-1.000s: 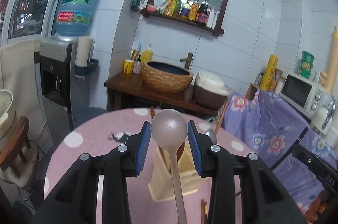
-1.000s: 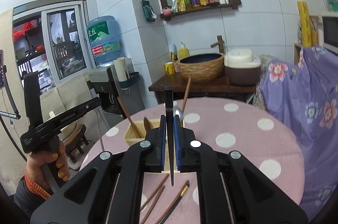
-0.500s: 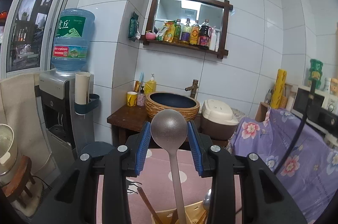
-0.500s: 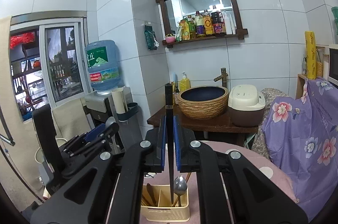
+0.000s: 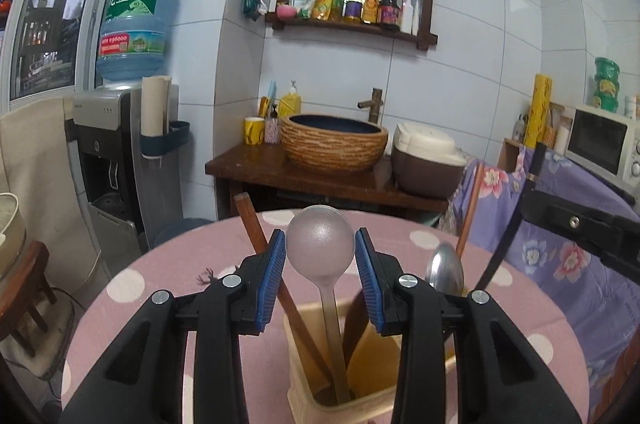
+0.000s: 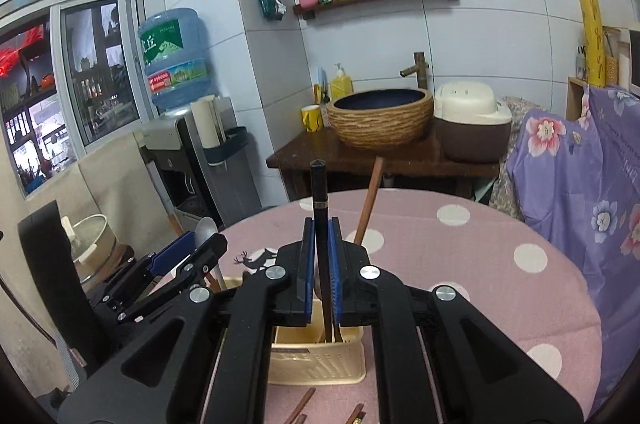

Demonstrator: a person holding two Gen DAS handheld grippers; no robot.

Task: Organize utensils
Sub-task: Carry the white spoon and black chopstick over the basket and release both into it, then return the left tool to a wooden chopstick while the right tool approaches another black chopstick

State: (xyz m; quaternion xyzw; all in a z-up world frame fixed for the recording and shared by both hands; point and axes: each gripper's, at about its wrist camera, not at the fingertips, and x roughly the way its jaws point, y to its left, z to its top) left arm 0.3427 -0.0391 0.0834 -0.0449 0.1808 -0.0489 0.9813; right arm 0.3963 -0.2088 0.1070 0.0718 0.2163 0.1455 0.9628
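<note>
Pink dotted table (image 6: pixel 460 248) — cream caddy (image 6: pixel 320 360), loose chopsticks (image 6: pixel 300 406).

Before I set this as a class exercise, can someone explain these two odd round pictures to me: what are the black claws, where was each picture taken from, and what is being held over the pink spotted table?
There is no robot here. A person holds a handheld two-finger claw in each hand, and a wide-angle camera on each claw looks forward along its fingers, hence the round pictures.

One picture is from the left claw. The left gripper holds a grey ladle by its bowl, handle down in the beige utensil holder.

The other is from the right claw. The right gripper is shut on a thin dark chopstick, its lower end inside the same holder.

The holder stands on the round table. It already contains a steel spoon and wooden utensils. A few loose chopsticks lie on the cloth in front.
</note>
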